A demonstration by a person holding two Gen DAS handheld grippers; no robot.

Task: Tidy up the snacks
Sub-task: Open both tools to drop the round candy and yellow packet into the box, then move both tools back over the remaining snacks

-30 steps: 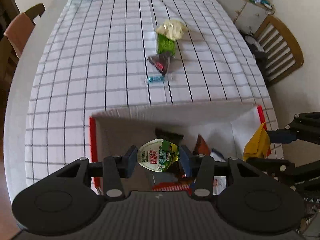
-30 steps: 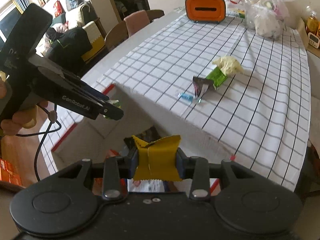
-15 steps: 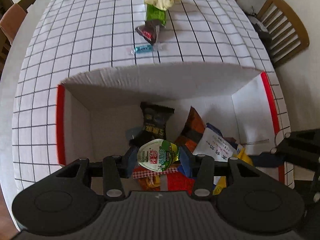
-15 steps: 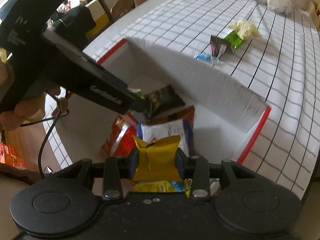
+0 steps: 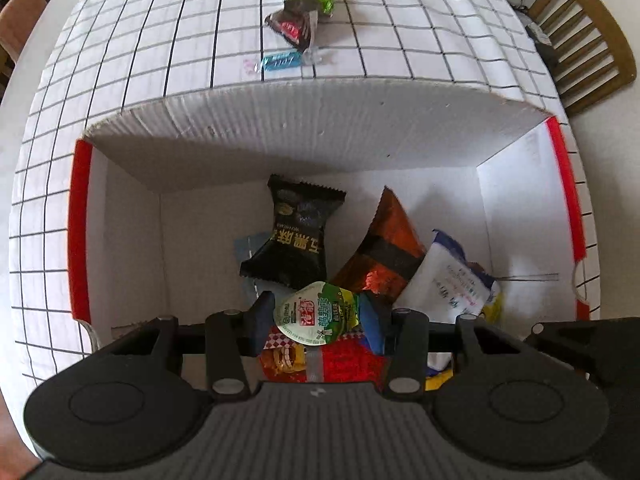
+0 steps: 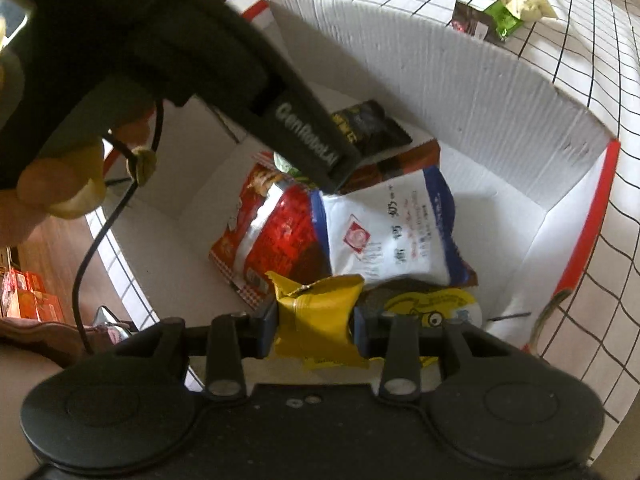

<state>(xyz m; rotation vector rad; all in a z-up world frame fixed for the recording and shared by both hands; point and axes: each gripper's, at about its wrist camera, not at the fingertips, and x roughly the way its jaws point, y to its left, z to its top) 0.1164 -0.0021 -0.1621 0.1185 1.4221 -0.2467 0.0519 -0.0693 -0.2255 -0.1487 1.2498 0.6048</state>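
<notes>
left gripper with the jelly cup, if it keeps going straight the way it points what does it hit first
Most likely the red snack bag lying in the box, directly beneath the jelly cup held by the left gripper; the depth between them is unclear.

White corrugated cardboard box [image 5: 320, 128], matt; inside it, glossy foil packets [image 5: 296, 236]. Behind the box, checked cloth tablecloth [image 5: 160, 40] and a wooden chair [image 5: 592, 36].

The white box [image 5: 304, 132] is open on top, so dropping in is easy. Its left half is bare floor, while the black packet [image 5: 294, 240], orange packet [image 5: 386, 252] and white bag [image 6: 390, 228] crowd the middle and right. The left gripper [image 6: 280, 120] slants across the box's opening.
</notes>
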